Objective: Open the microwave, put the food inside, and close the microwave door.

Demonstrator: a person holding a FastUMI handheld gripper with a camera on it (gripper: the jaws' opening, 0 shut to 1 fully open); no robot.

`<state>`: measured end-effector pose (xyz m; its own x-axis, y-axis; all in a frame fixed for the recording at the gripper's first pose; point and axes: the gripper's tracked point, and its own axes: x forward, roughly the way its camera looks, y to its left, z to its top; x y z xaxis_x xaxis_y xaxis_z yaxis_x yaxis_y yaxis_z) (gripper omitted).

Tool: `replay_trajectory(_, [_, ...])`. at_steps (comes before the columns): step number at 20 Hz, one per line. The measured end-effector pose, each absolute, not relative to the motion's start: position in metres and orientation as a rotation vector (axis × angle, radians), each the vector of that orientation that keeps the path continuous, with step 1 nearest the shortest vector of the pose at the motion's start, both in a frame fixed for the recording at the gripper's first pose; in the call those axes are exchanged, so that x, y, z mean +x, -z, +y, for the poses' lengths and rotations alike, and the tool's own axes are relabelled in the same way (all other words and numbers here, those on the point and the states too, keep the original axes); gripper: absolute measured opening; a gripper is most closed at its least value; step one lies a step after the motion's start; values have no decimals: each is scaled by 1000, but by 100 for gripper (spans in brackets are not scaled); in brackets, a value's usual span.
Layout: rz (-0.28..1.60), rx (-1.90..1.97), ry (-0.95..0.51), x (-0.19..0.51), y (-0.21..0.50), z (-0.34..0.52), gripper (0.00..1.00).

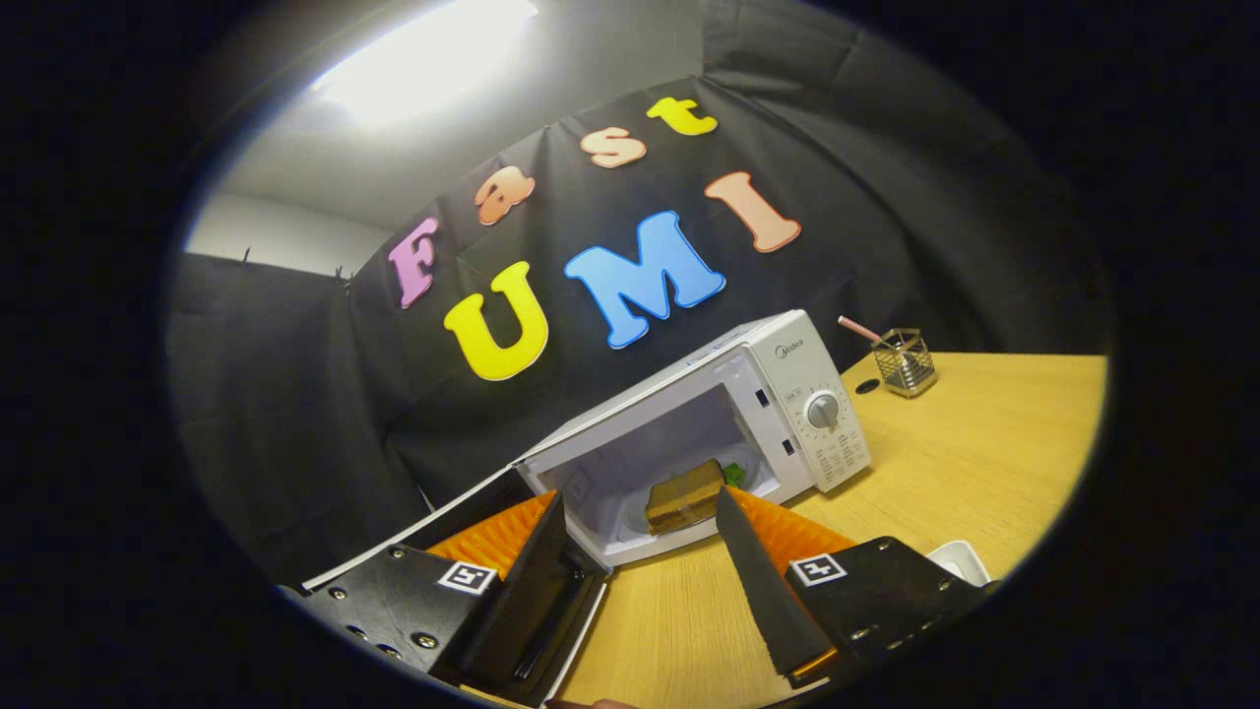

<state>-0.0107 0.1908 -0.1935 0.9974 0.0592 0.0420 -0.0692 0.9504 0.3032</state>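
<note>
The white microwave stands on the wooden table with its door swung wide open to the left. Inside the cavity lies the food, a brown sandwich-like block with a bit of green beside it, resting on a pale plate. My gripper is open and holds nothing. It hovers a short way in front of the cavity, so the food shows in the gap just beyond the fingertips. The left finger overlaps the open door.
A wire mesh holder with a pink stick in it stands at the table's back, right of the microwave. A white dish peeks out beside the right finger. Bare tabletop stretches to the right of the microwave.
</note>
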Motion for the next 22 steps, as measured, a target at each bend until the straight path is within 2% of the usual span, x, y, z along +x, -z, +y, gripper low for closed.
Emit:
replay_trajectory(3, [-37,223,-94,-40,193,207,82])
replay_trajectory(4, [-31,207,-95,-47,196,213,65])
replay_trajectory(6, [-30,171,-122,-61,196,226,45])
replay_trajectory(9, [-27,127,-170,-74,200,246,26])
replay_trajectory(10, [-11,129,-205,-77,203,257,16])
replay_trajectory(12, [15,124,-269,-88,207,280,15])
replay_trajectory(14, [16,89,-306,-101,201,303,4])
replay_trajectory(22, [16,37,-506,-139,191,428,5])
